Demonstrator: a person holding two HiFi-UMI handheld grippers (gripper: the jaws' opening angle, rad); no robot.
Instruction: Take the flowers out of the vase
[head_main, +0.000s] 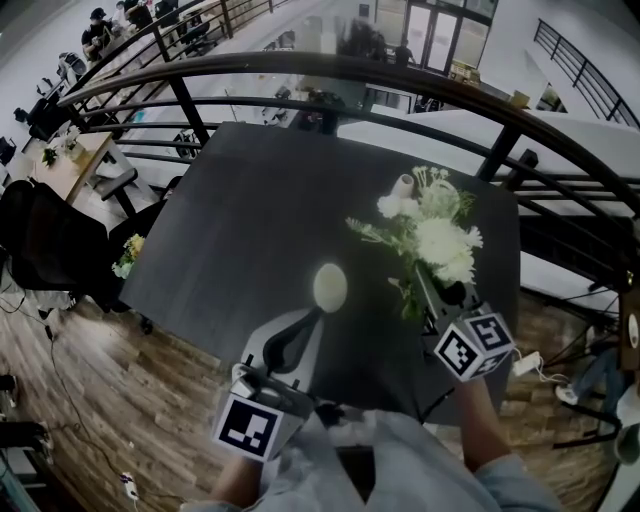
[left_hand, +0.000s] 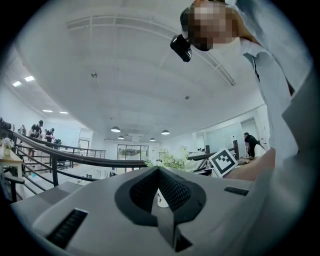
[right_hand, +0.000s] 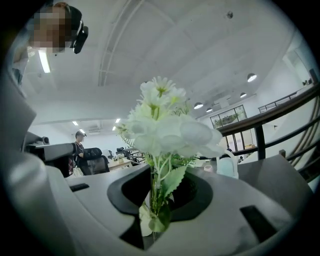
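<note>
A small white vase (head_main: 330, 285) stands on the dark table (head_main: 250, 200) just left of centre. My left gripper (head_main: 319, 314) reaches it level from the near side. In the left gripper view the vase (left_hand: 160, 198) sits between the dark pads, which close on its sides. A bunch of white flowers (head_main: 430, 235) with green leaves is outside the vase, over the table's right part. My right gripper (head_main: 431, 290) is shut on its stems. In the right gripper view the stems (right_hand: 152, 195) run up between the jaws and the blooms (right_hand: 165, 130) fill the middle.
A small pale jug (head_main: 405, 186) with a pinkish top stands on the table behind the flowers, and it also shows in the right gripper view as a jug (right_hand: 227, 165). A dark curved railing (head_main: 400, 80) runs along the table's far side. Beyond it lies a lower floor with desks.
</note>
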